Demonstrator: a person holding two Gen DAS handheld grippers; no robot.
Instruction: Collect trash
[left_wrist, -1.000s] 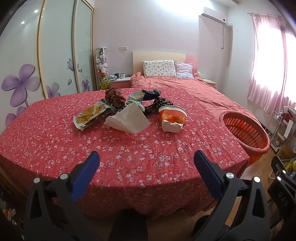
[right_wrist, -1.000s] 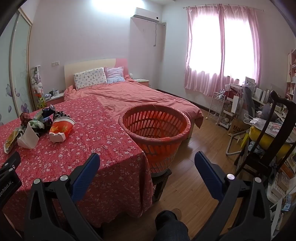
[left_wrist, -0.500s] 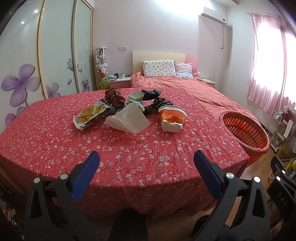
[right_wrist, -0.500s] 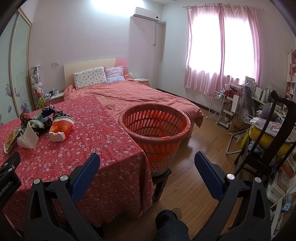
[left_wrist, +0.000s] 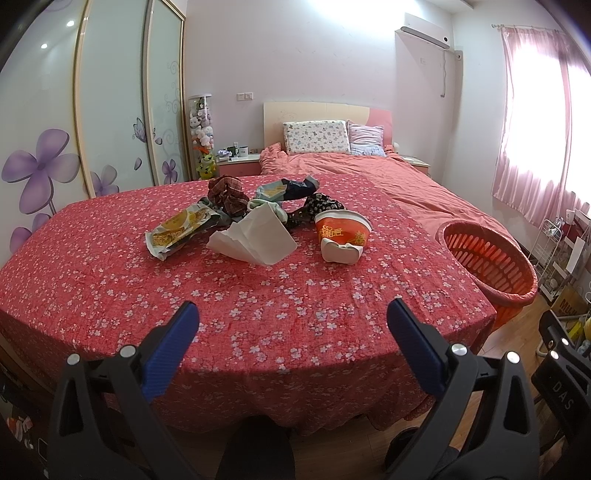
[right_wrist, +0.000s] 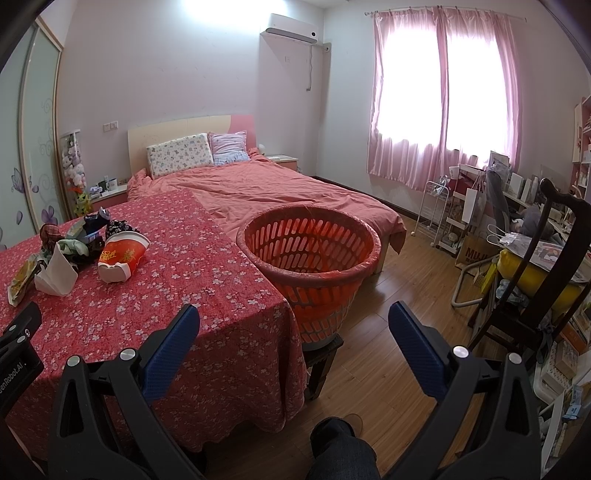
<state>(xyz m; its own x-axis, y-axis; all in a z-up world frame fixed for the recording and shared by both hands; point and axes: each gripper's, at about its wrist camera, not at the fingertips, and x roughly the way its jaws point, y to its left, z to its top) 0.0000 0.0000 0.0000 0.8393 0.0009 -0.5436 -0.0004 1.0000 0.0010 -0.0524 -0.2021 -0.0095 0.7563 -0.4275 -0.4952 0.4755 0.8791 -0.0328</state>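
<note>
Both the left gripper (left_wrist: 291, 319) and right gripper (right_wrist: 293, 321) gape wide, holding nothing. Trash (left_wrist: 255, 225) sits mid-worktop (left_wrist: 258, 306), far from its edges. The orange basket (right_wrist: 308, 254) stands beside the worktop's edge.

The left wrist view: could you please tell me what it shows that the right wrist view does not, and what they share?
Only the left wrist view shows the wardrobe doors' large purple flower and the open left gripper over the table's near edge. Only the right wrist view shows the whole window, the dark chair, the cluttered shelves and the open right gripper. Both show the trash pile, with noodle cup and tissue, the orange basket and the bed.
</note>
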